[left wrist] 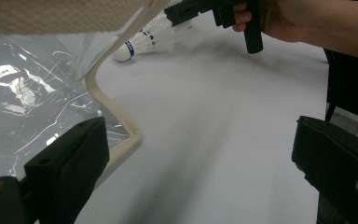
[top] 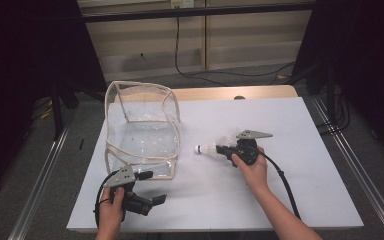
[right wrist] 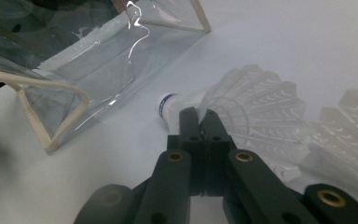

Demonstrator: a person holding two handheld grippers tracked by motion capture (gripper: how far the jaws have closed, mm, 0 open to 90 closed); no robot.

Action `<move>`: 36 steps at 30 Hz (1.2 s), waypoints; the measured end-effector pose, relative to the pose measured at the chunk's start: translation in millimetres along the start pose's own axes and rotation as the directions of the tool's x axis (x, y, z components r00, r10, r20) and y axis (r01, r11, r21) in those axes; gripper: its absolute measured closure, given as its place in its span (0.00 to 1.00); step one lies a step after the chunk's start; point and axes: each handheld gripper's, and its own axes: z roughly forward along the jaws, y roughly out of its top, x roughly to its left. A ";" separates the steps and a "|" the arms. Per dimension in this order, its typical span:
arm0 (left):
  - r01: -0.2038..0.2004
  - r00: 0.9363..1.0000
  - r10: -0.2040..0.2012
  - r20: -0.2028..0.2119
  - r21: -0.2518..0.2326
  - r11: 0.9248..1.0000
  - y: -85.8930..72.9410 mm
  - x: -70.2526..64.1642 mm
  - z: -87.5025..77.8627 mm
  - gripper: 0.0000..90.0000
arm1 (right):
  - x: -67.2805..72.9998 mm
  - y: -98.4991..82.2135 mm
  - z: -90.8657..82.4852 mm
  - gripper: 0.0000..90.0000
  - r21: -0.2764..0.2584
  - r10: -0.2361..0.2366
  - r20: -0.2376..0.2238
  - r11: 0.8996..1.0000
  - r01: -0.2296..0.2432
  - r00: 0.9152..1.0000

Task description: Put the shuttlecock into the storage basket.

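Observation:
A white shuttlecock with a blue-banded cork points left towards a clear plastic bag with beige trim. My right gripper is shut on the shuttlecock's feather skirt just behind the cork, and its jaws are pressed together. The left gripper view shows that same right gripper and the shuttlecock beyond the bag's beige edge. My left gripper sits at the bag's near corner, open, with nothing between its jaws.
A second shuttlecock lies just right of the held one, close to the right gripper. The bag stands open on the left half of the white board. Wooden table edge shows behind the board.

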 end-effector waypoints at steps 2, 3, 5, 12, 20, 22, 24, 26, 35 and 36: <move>-0.002 1.000 0.002 0.002 0.003 1.000 0.1 0.1 0.1 0.05 | -1.2 -0.5 -0.7 0.96 0.015 -0.001 0.007 1.000 0.001 1.000; -0.002 1.000 0.002 0.001 0.004 1.000 0.1 0.0 0.2 0.05 | -1.7 -0.9 -0.8 0.94 0.023 -0.001 0.012 1.000 0.001 1.000; -0.005 1.000 0.005 0.002 0.007 1.000 0.2 0.2 0.1 0.05 | -2.8 -1.9 -0.8 0.89 0.039 -0.009 0.016 0.999 0.008 1.000; -0.003 1.000 0.003 0.002 0.007 1.000 0.0 0.0 0.2 0.05 | -2.9 -2.6 -4.1 0.62 0.074 -0.042 0.057 0.997 0.038 0.997; 0.000 1.000 0.000 0.002 0.006 1.000 -0.1 -0.6 1.0 0.05 | -9.1 5.1 -23.1 0.42 0.076 -0.063 0.099 0.996 0.056 0.993; -0.001 1.000 0.001 0.002 0.006 1.000 0.0 -0.8 1.1 0.05 | -10.4 7.1 -27.9 0.38 0.080 -0.076 0.116 0.995 0.067 0.990; 0.000 1.000 0.000 0.005 0.005 1.000 0.0 -1.1 1.3 0.05 | -12.1 9.5 -32.3 0.37 0.074 -0.081 0.129 0.995 0.071 0.988; 0.000 1.000 0.000 0.004 0.006 1.000 0.0 -0.9 1.1 0.05 | -14.2 11.9 -35.8 0.34 0.063 -0.089 0.143 0.995 0.081 0.986; -0.004 1.000 0.004 0.004 0.005 1.000 0.3 -0.4 0.2 0.05 | -19.9 29.2 -35.7 0.24 0.072 -0.103 0.157 0.993 0.092 0.982; 0.001 1.000 -0.001 0.006 0.005 1.000 0.2 -0.6 0.4 0.05 | -20.4 31.5 -34.1 0.23 0.070 -0.103 0.158 0.993 0.093 0.982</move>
